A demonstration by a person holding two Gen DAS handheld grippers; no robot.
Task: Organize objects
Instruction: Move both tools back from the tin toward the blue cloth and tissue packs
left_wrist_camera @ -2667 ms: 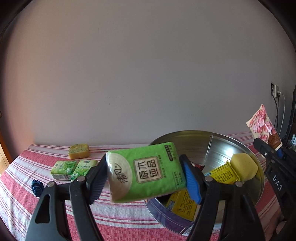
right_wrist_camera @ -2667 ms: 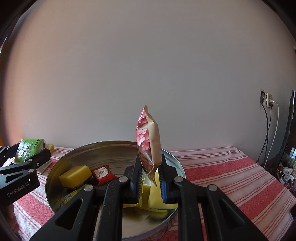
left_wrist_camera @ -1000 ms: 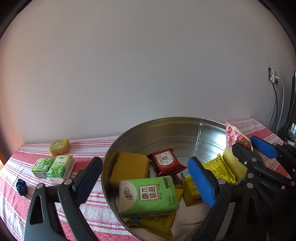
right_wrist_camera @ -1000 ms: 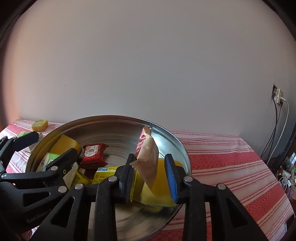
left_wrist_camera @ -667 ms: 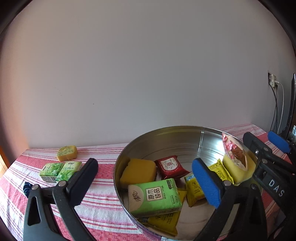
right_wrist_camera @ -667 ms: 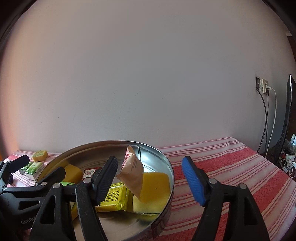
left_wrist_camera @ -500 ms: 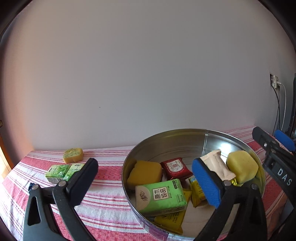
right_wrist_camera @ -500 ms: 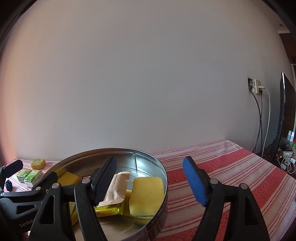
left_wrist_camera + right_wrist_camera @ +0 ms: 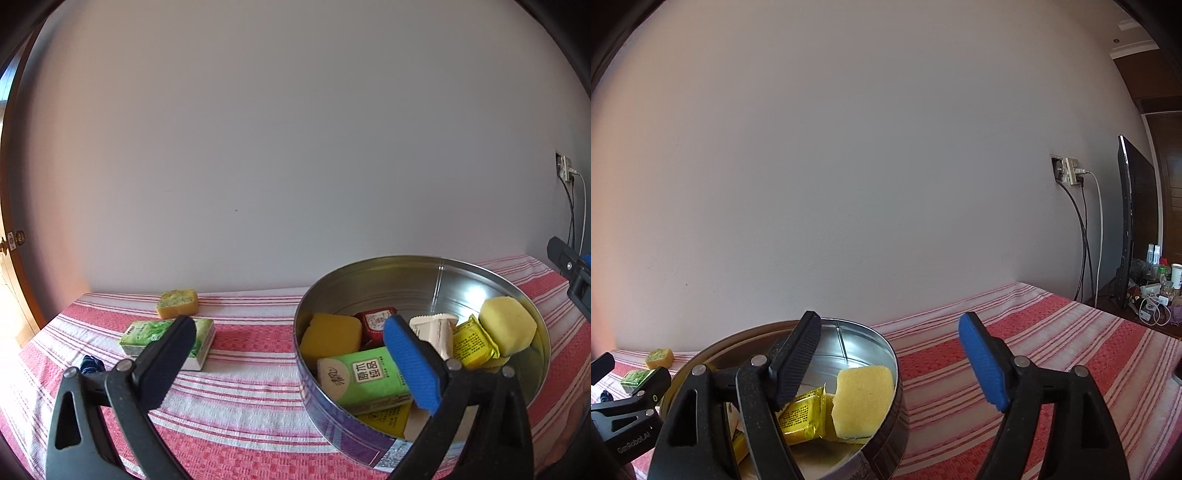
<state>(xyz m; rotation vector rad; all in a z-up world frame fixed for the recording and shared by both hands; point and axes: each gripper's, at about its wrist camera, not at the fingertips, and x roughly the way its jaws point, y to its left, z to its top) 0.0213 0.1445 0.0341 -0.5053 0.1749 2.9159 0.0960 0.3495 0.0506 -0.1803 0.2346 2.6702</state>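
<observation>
Both grippers stand wide and empty: left gripper [image 9: 291, 365], right gripper [image 9: 890, 363], its jaws opening. The round metal tin [image 9: 413, 267] already holds several packets. Next, steer your left gripper toward the green tissue packs [image 9: 147, 332] on the striped tablecloth [image 9: 251, 376].

The right gripper [image 9: 890, 363], jaws opening with nothing between them, hangs over the rim of a round metal tin [image 9: 886, 354] on a red striped tablecloth [image 9: 1052, 332]; inside lie a yellow sponge [image 9: 862, 398] and a yellow packet [image 9: 803, 411]; the left gripper [image 9: 628, 384] shows at far left; cables [image 9: 1084, 236] drop from a wall socket [image 9: 1069, 170] beside a dark screen [image 9: 1126, 221].
</observation>
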